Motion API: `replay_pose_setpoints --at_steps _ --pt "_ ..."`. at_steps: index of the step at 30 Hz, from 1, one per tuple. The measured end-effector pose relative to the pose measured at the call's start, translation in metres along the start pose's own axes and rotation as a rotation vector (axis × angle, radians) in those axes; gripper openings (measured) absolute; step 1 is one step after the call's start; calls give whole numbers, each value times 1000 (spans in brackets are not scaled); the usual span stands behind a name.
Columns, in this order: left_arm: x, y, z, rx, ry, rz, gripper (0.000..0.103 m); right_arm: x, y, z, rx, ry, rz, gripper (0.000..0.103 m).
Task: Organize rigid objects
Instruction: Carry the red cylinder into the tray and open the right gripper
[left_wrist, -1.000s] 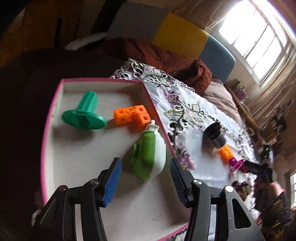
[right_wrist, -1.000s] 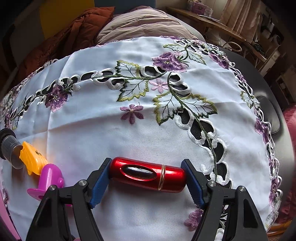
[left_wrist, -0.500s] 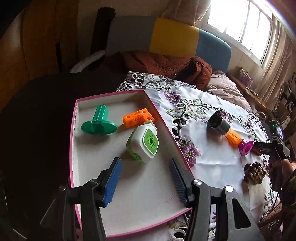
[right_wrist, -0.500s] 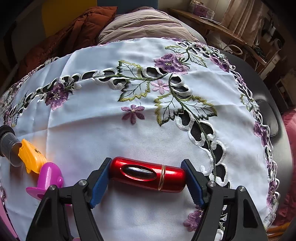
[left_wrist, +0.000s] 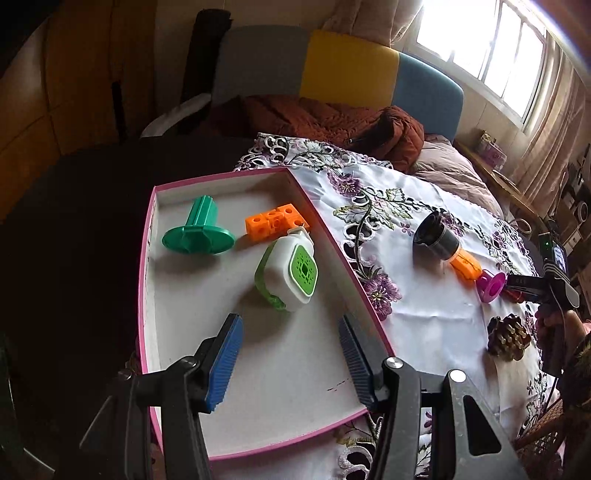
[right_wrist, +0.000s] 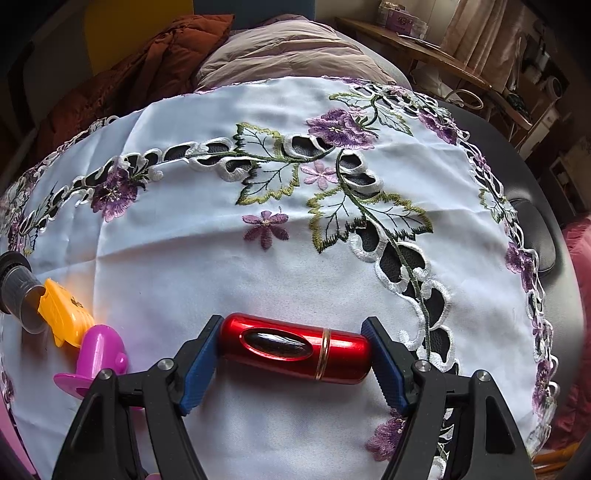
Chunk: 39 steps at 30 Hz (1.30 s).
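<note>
A pink-rimmed tray (left_wrist: 317, 221) holds a green spool (left_wrist: 199, 236), a row of orange cubes (left_wrist: 275, 221) and a green-and-white case (left_wrist: 291, 269). My left gripper (left_wrist: 290, 332) hangs open over the tray's near half, just short of the case, with nothing between its blue pads. My right gripper (right_wrist: 291, 332) is shut on a red metal capsule (right_wrist: 295, 347), one pad at each end, low over the embroidered white cloth (right_wrist: 258, 273). A person's hand holding that gripper shows at the far right of the left wrist view.
On the cloth left of the capsule lie a grey-black cup (right_wrist: 18, 291), an orange piece (right_wrist: 62, 314) and a magenta spool (right_wrist: 99, 354). A pine cone (left_wrist: 508, 336) sits near the table's right edge. A brown blanket (left_wrist: 332, 118) and a sofa lie beyond the table.
My left gripper has pulled back and up from the green-and-white case and rolled level, so more of the tray shows. The right gripper and the red capsule have not moved.
</note>
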<state>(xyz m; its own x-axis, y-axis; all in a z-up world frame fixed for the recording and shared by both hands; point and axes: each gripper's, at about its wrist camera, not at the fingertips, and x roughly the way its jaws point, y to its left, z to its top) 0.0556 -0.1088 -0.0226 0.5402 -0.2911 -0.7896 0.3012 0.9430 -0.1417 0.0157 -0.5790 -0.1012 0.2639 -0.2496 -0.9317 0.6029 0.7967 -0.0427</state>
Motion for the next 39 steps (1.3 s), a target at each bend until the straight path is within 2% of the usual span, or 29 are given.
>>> replay_pose_setpoints --at_steps 12,18,23,25,28,33,37,39 --pt "-3 5 -4 -2 -1 -2 55 -4 -4 1 26 -19 -5 75" --pt "-8 15 -7 -11 -5 3 55 -29 -13 7 81 -139 19 75" --pt "-14 36 -11 -41 -16 29 54 -57 7 8 49 -223 109 75" --pt "-14 47 -13 -67 -14 40 54 -73 28 4 -10 -249 160 75" --pt "-15 63 -16 -106 -14 54 54 -105 80 -7 -175 -290 253 75" --pt "-21 84 -18 -156 -35 67 54 -157 178 -52 -453 -328 430 75" --pt "-26 95 -16 -181 -53 68 54 -175 258 -108 -693 -284 562 75" --pt "-28 98 -16 -186 -59 68 54 -173 291 -135 -793 -245 592 75"
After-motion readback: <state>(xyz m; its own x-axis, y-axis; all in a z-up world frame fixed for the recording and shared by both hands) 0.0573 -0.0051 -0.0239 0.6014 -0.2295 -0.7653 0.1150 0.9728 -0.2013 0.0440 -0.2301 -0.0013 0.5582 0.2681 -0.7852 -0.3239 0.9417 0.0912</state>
